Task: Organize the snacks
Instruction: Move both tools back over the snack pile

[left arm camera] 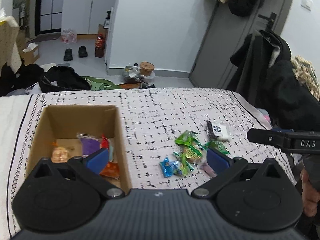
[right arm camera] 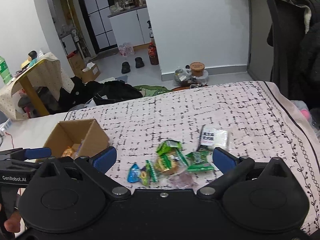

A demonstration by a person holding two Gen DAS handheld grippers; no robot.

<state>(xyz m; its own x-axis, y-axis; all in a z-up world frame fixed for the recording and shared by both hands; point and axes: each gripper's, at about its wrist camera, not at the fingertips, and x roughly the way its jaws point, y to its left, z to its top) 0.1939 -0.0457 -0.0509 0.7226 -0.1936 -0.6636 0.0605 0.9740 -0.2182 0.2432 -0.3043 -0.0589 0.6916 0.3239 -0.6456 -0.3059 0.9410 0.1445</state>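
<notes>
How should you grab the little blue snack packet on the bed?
Pinch the blue snack packet across its narrow middle, coming from above with the open right hand-held gripper. It lies flat on the blanket at the left end of the pile, so its left side is free; a green packet touches its right.

We read two marks clearly. In the left wrist view, the white letters "DAS" stand on the black body of the right gripper (left arm camera: 300, 143), which juts in from the right edge. In the right wrist view, "GenRobot.AI" stands in white on the black body of the left gripper (right arm camera: 18, 172) at the left edge. A white label with dark print sits on the clear packet (right arm camera: 215, 137) lying on the patterned bedspread (right arm camera: 200, 110), but we cannot make out its characters. The green snack wrappers (right arm camera: 170, 148) carry print too blurred to read.
</notes>
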